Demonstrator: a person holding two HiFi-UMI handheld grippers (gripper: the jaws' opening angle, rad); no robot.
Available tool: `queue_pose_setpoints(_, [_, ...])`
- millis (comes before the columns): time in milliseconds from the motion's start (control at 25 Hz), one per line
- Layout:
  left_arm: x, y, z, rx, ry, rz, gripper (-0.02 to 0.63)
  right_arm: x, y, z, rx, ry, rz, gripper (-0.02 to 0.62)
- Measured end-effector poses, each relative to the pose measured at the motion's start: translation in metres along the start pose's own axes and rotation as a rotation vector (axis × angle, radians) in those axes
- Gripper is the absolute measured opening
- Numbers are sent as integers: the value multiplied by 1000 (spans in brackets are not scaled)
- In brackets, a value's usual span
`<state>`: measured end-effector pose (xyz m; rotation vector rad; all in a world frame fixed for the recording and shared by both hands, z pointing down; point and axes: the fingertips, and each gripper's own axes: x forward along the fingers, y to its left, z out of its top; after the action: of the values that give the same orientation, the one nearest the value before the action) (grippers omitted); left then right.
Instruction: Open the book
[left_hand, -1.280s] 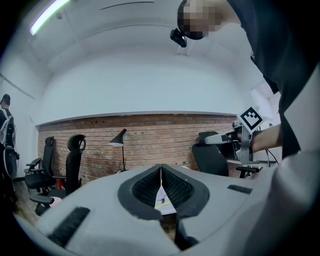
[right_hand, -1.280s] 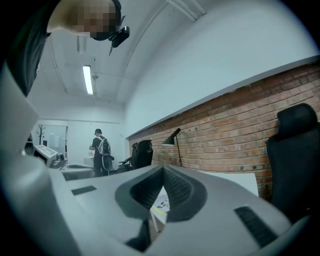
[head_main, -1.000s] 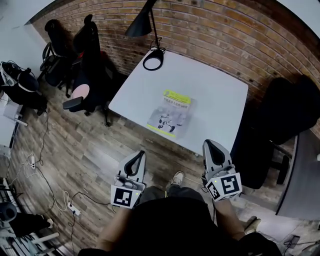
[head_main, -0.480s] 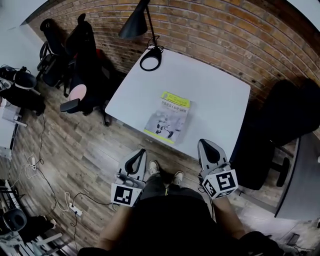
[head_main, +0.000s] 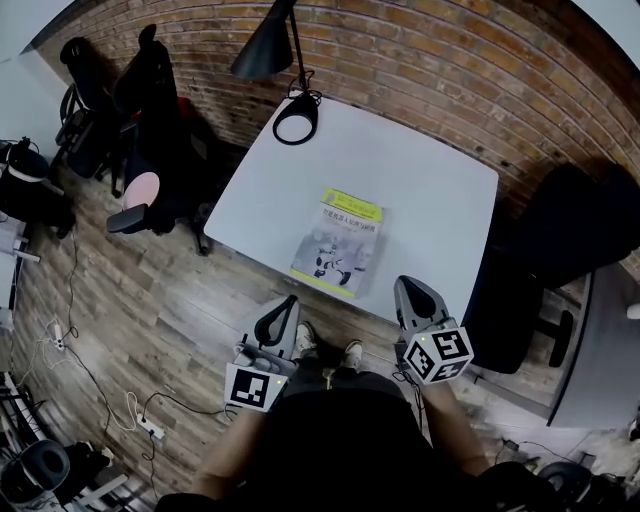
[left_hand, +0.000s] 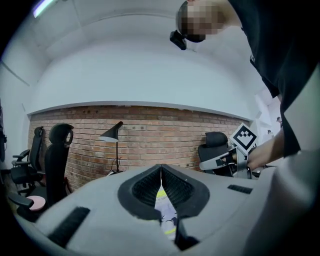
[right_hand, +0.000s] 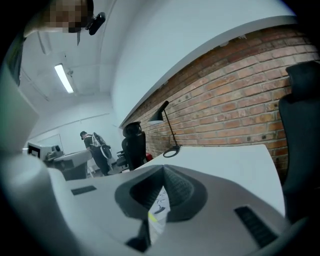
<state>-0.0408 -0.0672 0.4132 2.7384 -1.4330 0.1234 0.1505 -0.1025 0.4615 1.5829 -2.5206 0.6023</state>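
Note:
A closed book (head_main: 338, 243) with a yellow-green and grey cover lies flat on the white table (head_main: 430, 180), near its front edge. Both grippers hang in front of that edge, short of the table and apart from the book. My left gripper (head_main: 287, 304) is below and left of the book, with its jaws shut and nothing held. My right gripper (head_main: 408, 286) is below and right of it, also shut and empty. In the left gripper view the book (left_hand: 165, 214) shows through the gap behind the closed tips (left_hand: 161, 166). The right gripper view shows the book (right_hand: 159, 208) the same way.
A black desk lamp (head_main: 265, 48) stands at the table's far left corner, its ring base (head_main: 297, 125) on the top. Black office chairs (head_main: 150, 95) stand left of the table, another black chair (head_main: 575, 225) right. A brick wall (head_main: 450, 70) runs behind. Cables lie on the wooden floor (head_main: 120, 330).
Both grippers have moved forward toward the table's front edge, the right one also sinking a little. The book has not moved and both jaws stay shut.

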Motion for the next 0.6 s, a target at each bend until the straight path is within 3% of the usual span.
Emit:
queue_pose_setpoints(240, [3, 19, -11, -38, 7, -13, 26, 34, -5, -28, 67, 73, -25, 23])
queue_pose_setpoints(600, [-7, 54, -31, -62, 52, 15, 25, 98, -39, -102, 151, 233, -121, 106])
